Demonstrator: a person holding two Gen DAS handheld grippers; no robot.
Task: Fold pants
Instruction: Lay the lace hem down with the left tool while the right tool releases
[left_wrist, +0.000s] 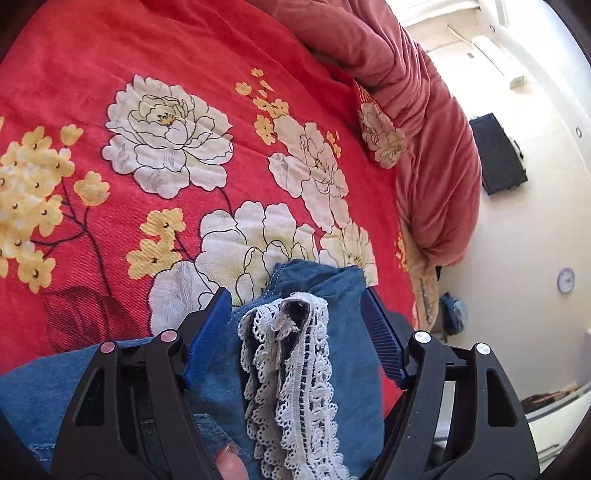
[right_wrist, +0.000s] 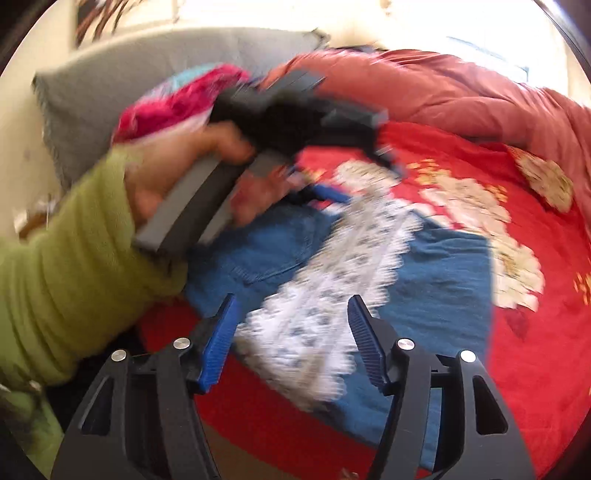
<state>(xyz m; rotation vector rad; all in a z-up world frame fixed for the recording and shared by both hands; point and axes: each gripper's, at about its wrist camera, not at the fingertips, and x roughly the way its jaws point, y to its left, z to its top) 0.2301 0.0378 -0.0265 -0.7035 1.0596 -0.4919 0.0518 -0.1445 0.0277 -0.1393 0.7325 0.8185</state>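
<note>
Blue denim pants (left_wrist: 343, 332) with white lace trim (left_wrist: 299, 387) lie folded on a red floral bedspread (left_wrist: 147, 55). My left gripper (left_wrist: 295, 302) is open, its blue fingers (left_wrist: 210, 332) standing on either side of the lace end without closing on it. In the right wrist view the pants (right_wrist: 443, 280) and the lace strip (right_wrist: 325, 306) lie on the bed, blurred by motion. My right gripper (right_wrist: 291, 306) is open just above the near end of the lace. The left gripper (right_wrist: 317, 192) and the hand holding it show at the pants' far end.
A bunched pink-red duvet (left_wrist: 424, 110) lies along the bed's far side, also in the right wrist view (right_wrist: 461, 88). A grey headboard (right_wrist: 110, 81) and a pink item (right_wrist: 177, 99) are behind the hand. A green sleeve (right_wrist: 66, 258) crosses the left.
</note>
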